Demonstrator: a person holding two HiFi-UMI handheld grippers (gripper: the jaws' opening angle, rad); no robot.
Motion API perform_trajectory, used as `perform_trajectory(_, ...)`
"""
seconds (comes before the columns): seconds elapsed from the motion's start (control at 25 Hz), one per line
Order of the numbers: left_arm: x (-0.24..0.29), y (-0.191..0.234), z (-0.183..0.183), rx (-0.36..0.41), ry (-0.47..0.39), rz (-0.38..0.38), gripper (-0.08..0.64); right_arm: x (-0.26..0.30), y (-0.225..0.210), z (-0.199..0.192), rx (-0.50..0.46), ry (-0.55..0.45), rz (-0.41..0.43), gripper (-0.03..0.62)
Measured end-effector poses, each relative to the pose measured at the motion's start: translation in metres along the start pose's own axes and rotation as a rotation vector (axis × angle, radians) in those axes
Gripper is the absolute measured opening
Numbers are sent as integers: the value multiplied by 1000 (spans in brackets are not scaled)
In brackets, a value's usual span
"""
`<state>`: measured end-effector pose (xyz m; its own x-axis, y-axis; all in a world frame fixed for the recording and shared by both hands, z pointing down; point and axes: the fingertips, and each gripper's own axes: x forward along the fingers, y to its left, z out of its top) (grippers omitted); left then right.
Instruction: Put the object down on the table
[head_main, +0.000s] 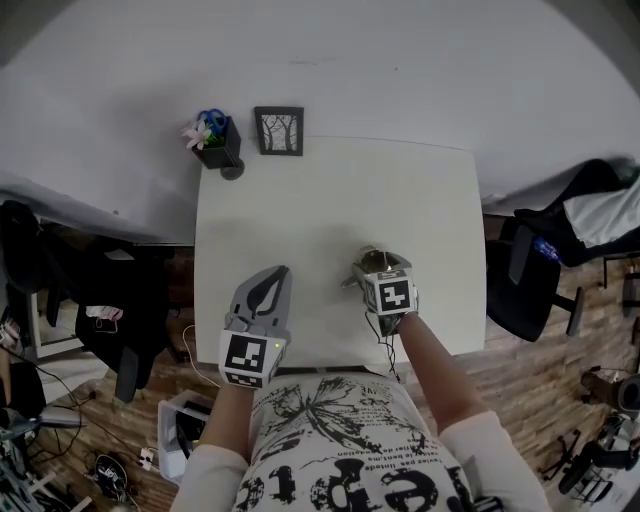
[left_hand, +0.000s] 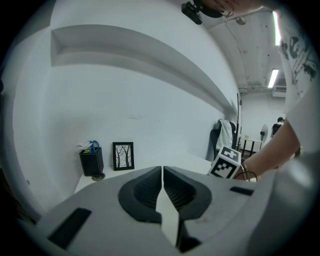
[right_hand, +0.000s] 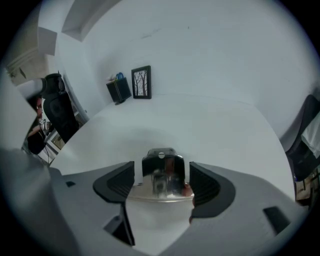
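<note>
The shiny metal vessel (head_main: 374, 262) stands on the white table (head_main: 330, 200) near its front edge, between the jaws of the right gripper (right_hand: 162, 175), which are spread clear of its sides. Placement appears complete; only withdrawal remains. The left gripper (left_hand: 162, 172) is clenched on nothing.

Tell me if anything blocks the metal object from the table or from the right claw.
Nothing visible does. The metal object stands between the open jaws of the right claw, with a gap at each side, and seems to rest on the white table.
</note>
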<state>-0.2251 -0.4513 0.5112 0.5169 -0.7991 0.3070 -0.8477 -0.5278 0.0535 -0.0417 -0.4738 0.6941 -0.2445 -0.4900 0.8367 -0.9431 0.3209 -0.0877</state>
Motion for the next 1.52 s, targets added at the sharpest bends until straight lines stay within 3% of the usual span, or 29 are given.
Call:
perform_trajectory(0.16,-2,-7,8,6,-14,2,12,-38,3,21,39,-140,23,293)
perform_trajectory(0.28,-5,-13,20,26,-40,7,12,-72,3,42,19,-231,8,178)
perform_trajectory(0.56,-14,-22,51,42,-69,15,12,-160,8,104,-22,-545,-31,-6)
perform_trajectory(0.76,-23,-24,74,87,-120,27,12,-216,25,129,-102,-732,-23,-6)
perform_trajectory(1.0,-36,-25,97,107,-160,38,12,-255,44,133,-145,-870,41,-8)
perform_trajectory(1.16,-43,-23,99,117,-173,50,12,-263,48,130,-93,-916,113,-8)
perform_trajectory(1.52,-47,-21,101,119,-175,62,12,-262,46,137,-131,-947,55,-8)
